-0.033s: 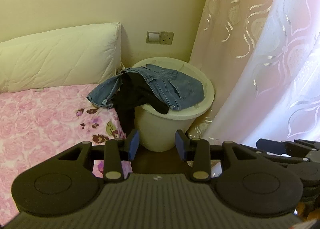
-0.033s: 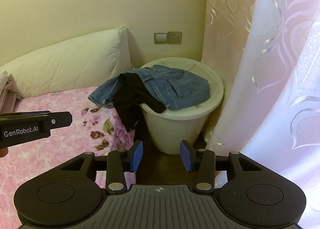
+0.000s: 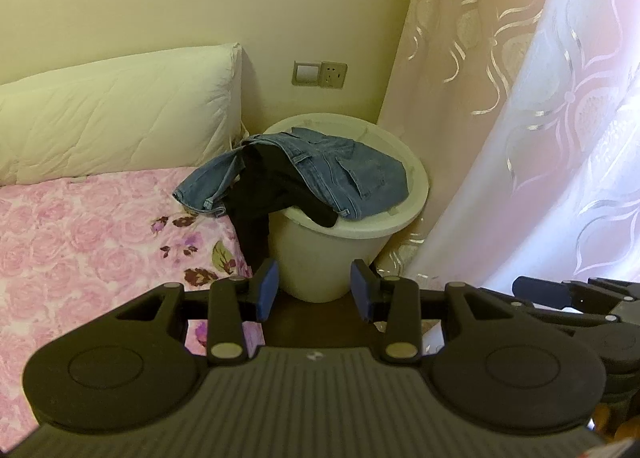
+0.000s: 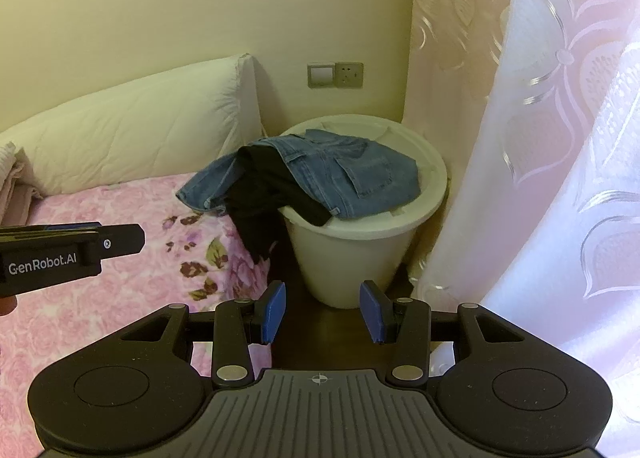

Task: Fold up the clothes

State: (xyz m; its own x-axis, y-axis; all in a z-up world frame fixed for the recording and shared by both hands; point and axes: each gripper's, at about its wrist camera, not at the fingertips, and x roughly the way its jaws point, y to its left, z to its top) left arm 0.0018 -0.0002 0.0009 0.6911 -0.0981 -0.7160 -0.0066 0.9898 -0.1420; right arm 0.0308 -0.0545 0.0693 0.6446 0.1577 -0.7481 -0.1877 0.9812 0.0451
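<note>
Denim jeans [image 3: 348, 174] and a black garment [image 3: 272, 194] draped over the bin [image 3: 416, 194], probably awaiting folding; left gripper [image 3: 314, 290] and right gripper [image 4: 322, 312] stood short of the bin, parted, empty.

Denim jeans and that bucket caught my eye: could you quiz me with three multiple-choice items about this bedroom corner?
1. Where do the denim jeans lie?
A. Draped over the white bucket
B. Folded on the pillow
C. On the floor

2. What colour is the garment under the jeans?
A. Red
B. Black
C. White

3. How does the right tool stand?
A. Shut on the jeans
B. Shut on the curtain
C. Open, holding nothing

Answers: 1 A, the denim spreads across the bucket's rim; 2 B, dark cloth hangs beneath; 3 C, blue pads stand apart with only floor between.
</note>
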